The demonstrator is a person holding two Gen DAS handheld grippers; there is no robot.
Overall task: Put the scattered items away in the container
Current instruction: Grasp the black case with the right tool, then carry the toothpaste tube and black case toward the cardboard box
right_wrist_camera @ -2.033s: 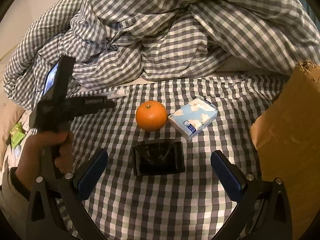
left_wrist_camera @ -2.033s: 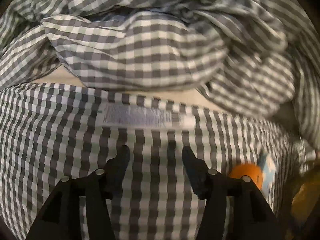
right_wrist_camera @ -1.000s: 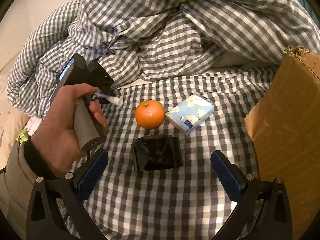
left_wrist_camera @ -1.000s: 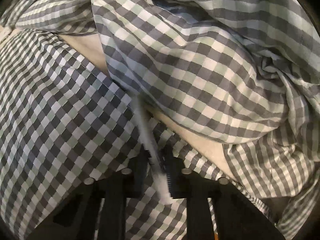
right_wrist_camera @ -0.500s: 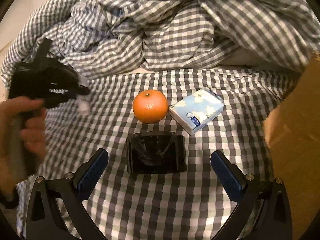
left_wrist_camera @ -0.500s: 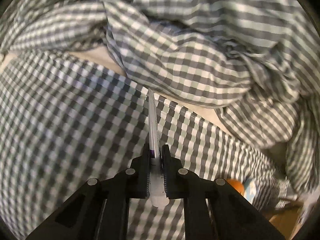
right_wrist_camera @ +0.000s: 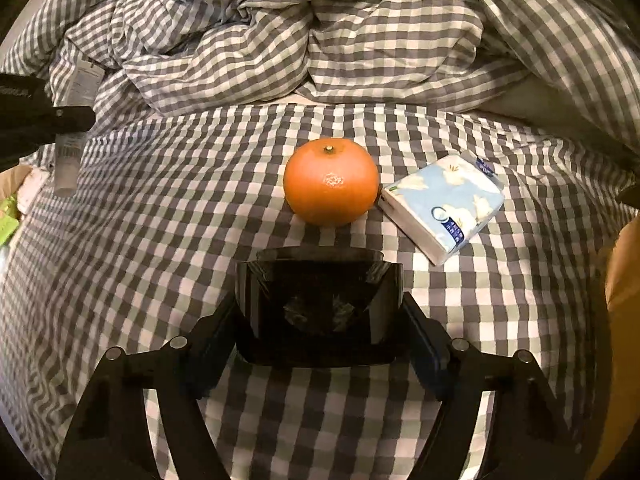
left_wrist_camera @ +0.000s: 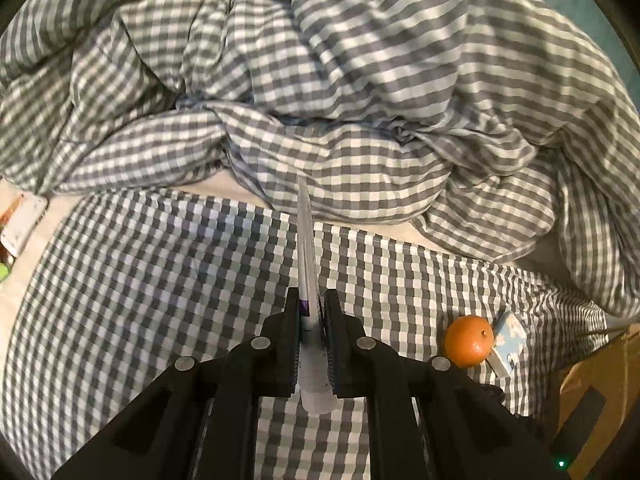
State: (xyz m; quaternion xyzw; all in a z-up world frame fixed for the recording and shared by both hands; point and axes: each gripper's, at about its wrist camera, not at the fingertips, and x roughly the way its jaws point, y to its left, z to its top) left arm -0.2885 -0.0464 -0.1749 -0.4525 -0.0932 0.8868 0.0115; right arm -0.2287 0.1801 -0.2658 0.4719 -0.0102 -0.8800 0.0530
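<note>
My left gripper [left_wrist_camera: 312,304] is shut on a white tube [left_wrist_camera: 306,256] and holds it above the checked bedsheet; the tube also shows at the left of the right wrist view [right_wrist_camera: 67,160]. My right gripper [right_wrist_camera: 320,320] has its fingers [right_wrist_camera: 212,336] on both sides of a glossy black box [right_wrist_camera: 320,304] that lies on the sheet. An orange [right_wrist_camera: 331,182] and a blue-and-white tissue pack [right_wrist_camera: 444,204] lie just beyond the box. The brown cardboard box [left_wrist_camera: 592,396] is at the far right.
A rumpled checked duvet [right_wrist_camera: 320,28] is heaped along the back. Small packets [left_wrist_camera: 20,224] lie at the bed's left edge. The cardboard box also shows at the right edge of the right wrist view [right_wrist_camera: 624,320].
My left gripper closed on the white tube and lifted it off the sheet. My right gripper came down and closed in around the black box.
</note>
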